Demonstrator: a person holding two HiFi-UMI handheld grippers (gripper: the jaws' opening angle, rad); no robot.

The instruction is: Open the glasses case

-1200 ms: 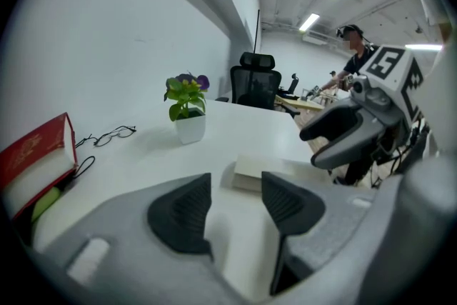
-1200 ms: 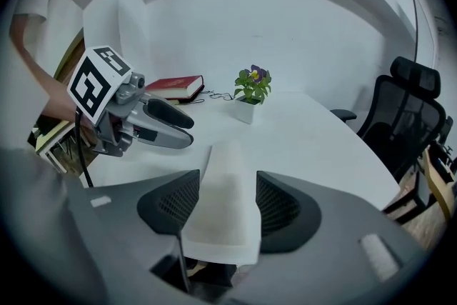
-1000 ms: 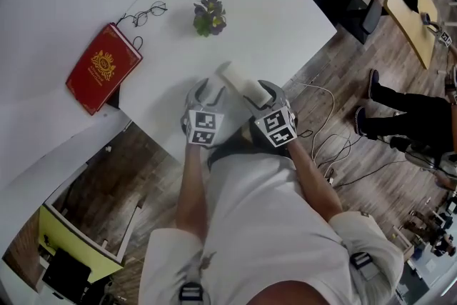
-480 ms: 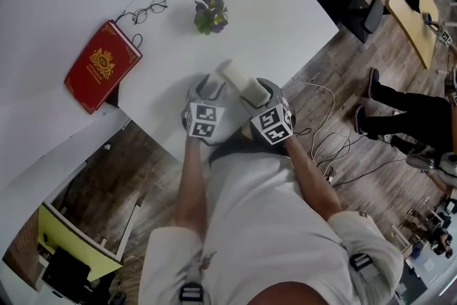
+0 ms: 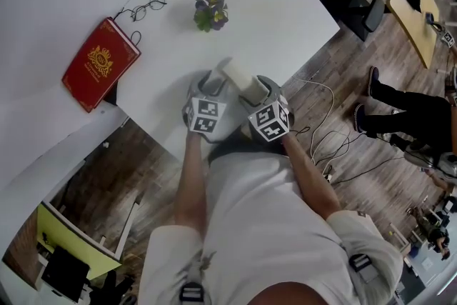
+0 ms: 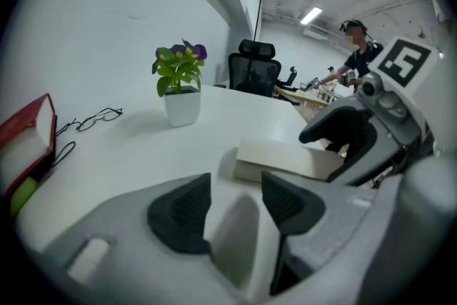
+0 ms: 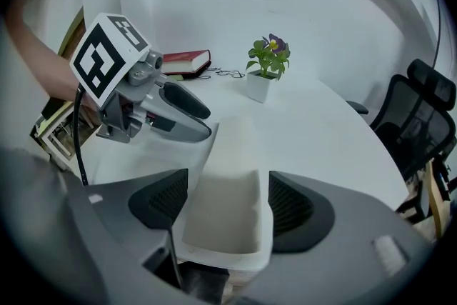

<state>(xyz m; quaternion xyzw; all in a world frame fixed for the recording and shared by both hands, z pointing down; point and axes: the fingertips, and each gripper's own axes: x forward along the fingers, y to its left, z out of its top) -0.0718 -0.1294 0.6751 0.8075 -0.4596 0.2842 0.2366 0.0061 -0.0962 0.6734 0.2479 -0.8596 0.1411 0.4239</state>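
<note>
The long cream-white glasses case (image 5: pixel 239 76) lies on the white worktop (image 5: pixel 285 11), close to its near edge. As far as the seam along its side shows, it is not yet open.

The likeliest trouble, I judge, is the case sliding. It looks smooth and light and nothing pins it, so a push on the lid from one side could skate it toward the edge, or swing it round instead of raising the lid. A second risk is closing across lid and base together, which would clamp the case shut rather than free it. A grip taken only on the very end might also let it pivot.

The right tongs (image 7: pixel 228 186) stand wide apart, having just been opening, with the near end of the case between them. A thin gap shows at each pad, so they straddle it without pressing. The left tongs (image 6: pixel 235 200) are parted too and hold nothing. They sit just beside the case's left flank, and I cannot tell whether a tip touches it.

The red hardback book (image 5: pixel 100 66), the wire-rimmed spectacles (image 5: pixel 148 9) and the small potted plant (image 5: pixel 210 14) lie well apart from all this
</note>
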